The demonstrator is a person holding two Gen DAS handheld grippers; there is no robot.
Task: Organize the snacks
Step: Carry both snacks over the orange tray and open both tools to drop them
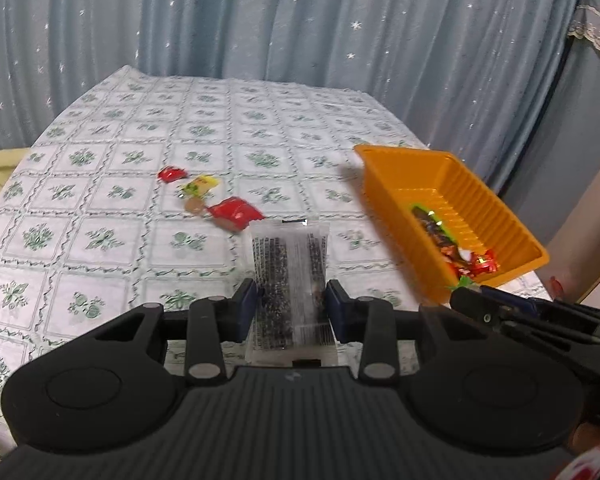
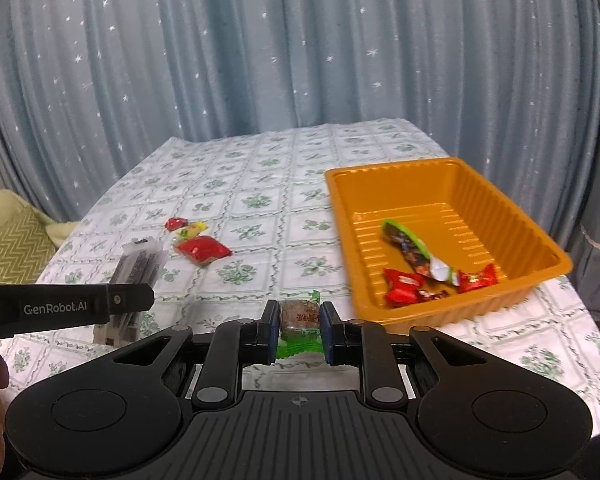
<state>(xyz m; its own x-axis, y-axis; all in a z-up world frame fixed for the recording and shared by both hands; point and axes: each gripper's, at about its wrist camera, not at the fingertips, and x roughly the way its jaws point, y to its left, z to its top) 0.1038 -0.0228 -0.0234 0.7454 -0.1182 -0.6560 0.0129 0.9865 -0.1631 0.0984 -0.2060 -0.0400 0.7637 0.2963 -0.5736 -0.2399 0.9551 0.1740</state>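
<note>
My left gripper [image 1: 291, 307] is shut on a clear packet of black seeds [image 1: 290, 280], held above the table; the packet also shows in the right wrist view [image 2: 138, 276]. My right gripper [image 2: 299, 326] is shut on a green-wrapped brown snack [image 2: 300, 320]. The orange tray [image 2: 512, 204] stands to the right, with a long green-edged bar [image 2: 410, 246] and red candies [image 2: 404, 286] inside; it also shows in the left wrist view [image 1: 476, 196]. Loose on the cloth lie a red packet [image 1: 236, 212], a yellow candy [image 1: 200, 186] and a small red candy [image 1: 172, 174].
The table [image 1: 100, 208] has a white cloth with green flower squares. A blue starred curtain [image 2: 300, 60] hangs behind. A green cushion [image 2: 8, 240] sits off the table's left edge. A covered piece of furniture [image 1: 596, 80] stands at the right.
</note>
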